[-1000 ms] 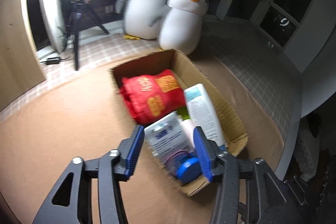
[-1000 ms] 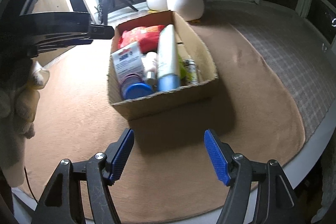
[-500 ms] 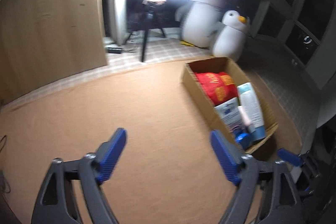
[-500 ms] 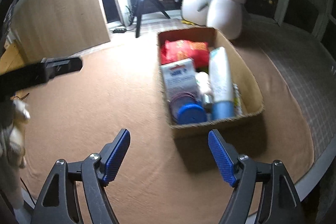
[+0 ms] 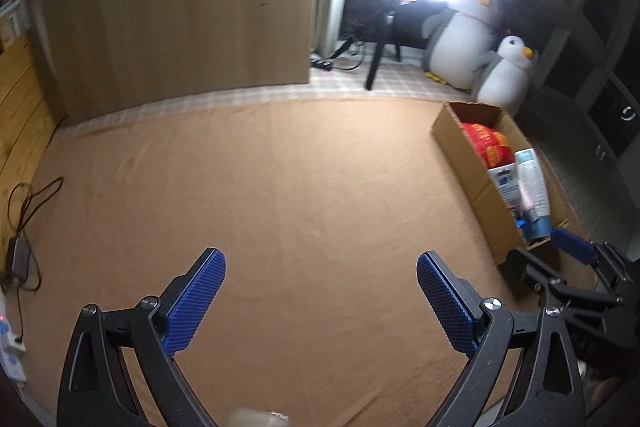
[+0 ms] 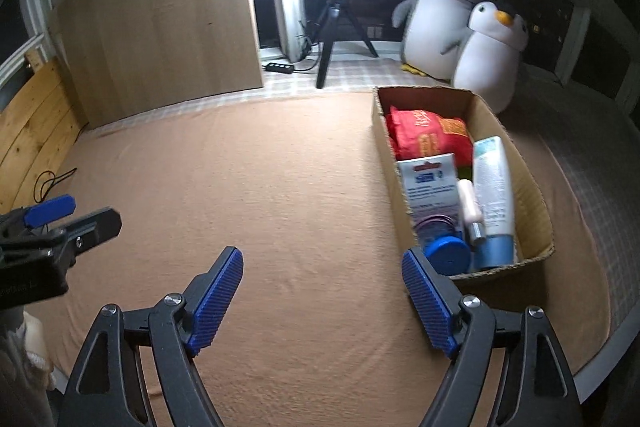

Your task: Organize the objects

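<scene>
While both grippers hang empty over the tan blanket (image 5: 304, 187), the left gripper (image 5: 320, 301) has its jaws spread wide, and the right gripper (image 6: 322, 297) is released too. Over at the blanket's right edge sits the cardboard box (image 6: 532, 183), packed with a red snack bag (image 6: 428, 137), a white tube (image 6: 494, 187) and a blue-lidded jar (image 6: 446, 253).
</scene>
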